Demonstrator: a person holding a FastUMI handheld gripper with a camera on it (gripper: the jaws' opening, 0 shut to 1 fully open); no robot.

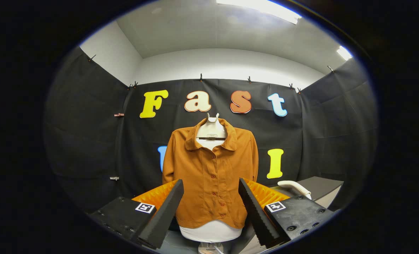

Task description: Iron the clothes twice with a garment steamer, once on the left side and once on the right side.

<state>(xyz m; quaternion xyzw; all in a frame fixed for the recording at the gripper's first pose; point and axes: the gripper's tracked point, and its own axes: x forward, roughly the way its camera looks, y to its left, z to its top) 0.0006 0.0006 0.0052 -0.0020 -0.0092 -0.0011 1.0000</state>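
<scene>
A rust-orange buttoned shirt [211, 169] hangs on a white mannequin torso [211, 231] straight ahead, beyond my fingers. My gripper [211, 192] is open, its two fingers spread wide with nothing between them. The shirt's front shows in the gap between the fingers. A white handle, apparently the garment steamer [294, 187], lies on a dark table to the right of the shirt, just beyond my right finger. Most of the steamer's body is hidden behind that finger.
The dark table [322, 187] stands at the right, against the black cloth wall [89, 141]. The cloth wall surrounds the mannequin at the back and on both sides. A white base [209, 248] of the mannequin stand shows below the torso.
</scene>
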